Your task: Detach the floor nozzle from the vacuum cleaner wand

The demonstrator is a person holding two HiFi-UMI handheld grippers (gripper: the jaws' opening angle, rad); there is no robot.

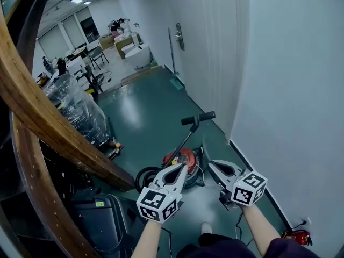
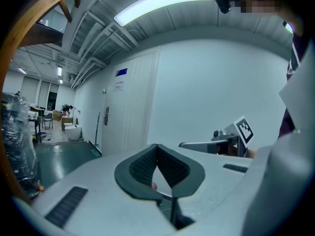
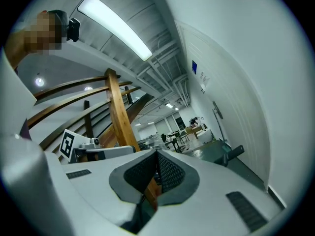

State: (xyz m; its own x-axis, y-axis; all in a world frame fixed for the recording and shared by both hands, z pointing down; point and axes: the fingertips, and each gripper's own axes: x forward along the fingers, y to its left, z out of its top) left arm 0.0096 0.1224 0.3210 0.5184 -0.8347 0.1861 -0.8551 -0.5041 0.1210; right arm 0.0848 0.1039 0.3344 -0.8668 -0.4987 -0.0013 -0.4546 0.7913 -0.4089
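Observation:
A red canister vacuum cleaner [image 1: 181,158] stands on the green floor just beyond both grippers. Its dark wand [image 1: 181,143] slants up to a black handle [image 1: 198,118], which also shows in the right gripper view [image 3: 231,154]. A black hose [image 1: 143,176] coils at its left. The floor nozzle is not clearly visible; my grippers cover the vacuum's near side. My left gripper [image 1: 183,166] [image 2: 157,146] hangs shut and empty over the vacuum's near left. My right gripper [image 1: 210,164] [image 3: 157,153] is shut and empty at its near right.
A curved wooden stair rail [image 1: 51,127] sweeps down the left, with a black case [image 1: 100,215] below it. A plastic-wrapped stack [image 1: 76,107] stands behind. The white wall [image 1: 285,90] runs close on the right, a broom [image 1: 172,58] leaning on it. A small red object [image 1: 296,236] lies by the baseboard.

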